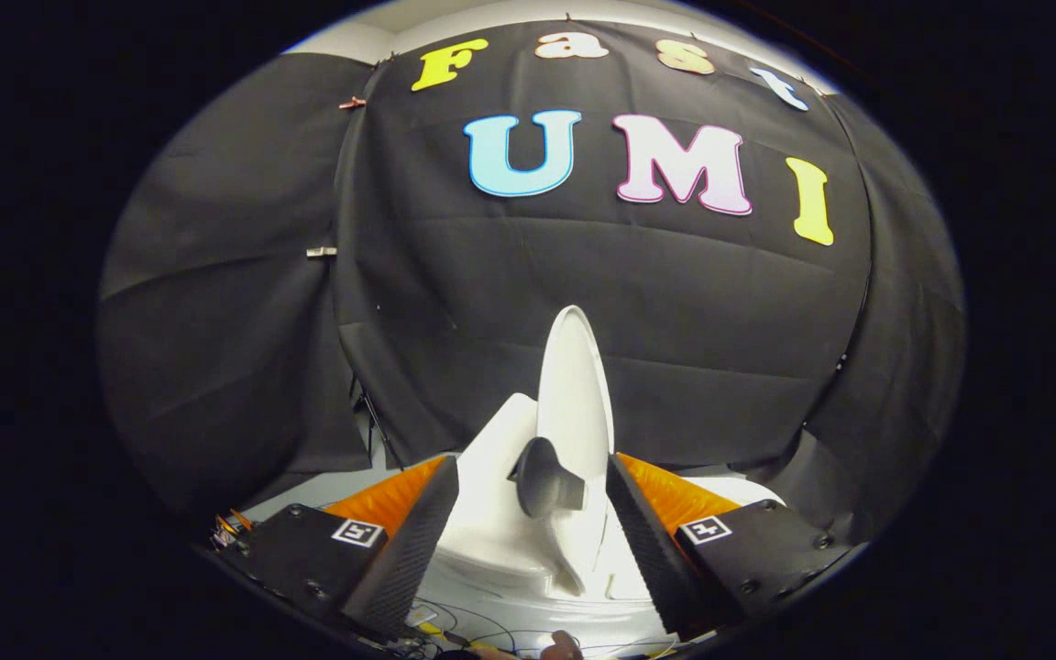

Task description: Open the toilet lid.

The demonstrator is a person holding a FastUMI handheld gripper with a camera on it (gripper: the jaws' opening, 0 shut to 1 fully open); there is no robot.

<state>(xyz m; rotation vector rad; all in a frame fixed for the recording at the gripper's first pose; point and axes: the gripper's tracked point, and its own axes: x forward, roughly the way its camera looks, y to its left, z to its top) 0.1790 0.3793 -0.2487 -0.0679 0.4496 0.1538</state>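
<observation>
The toilet lid (574, 394) stands raised nearly upright just ahead of the gripper (533, 541), edge-on between its wide-spread fingers, which grip nothing. The grey handle (542, 477) on the lid probably gives them something to grasp.

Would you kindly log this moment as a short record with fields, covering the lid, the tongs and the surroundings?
lid: toilet lid raised, standing near upright, seen edge-on
handle: dark knob on the lid's side, between the fingers
tongs: tongs open, fingers either side of the lid, not pressing it
toilet: white body below
backdrop: black cloth wall
</observation>
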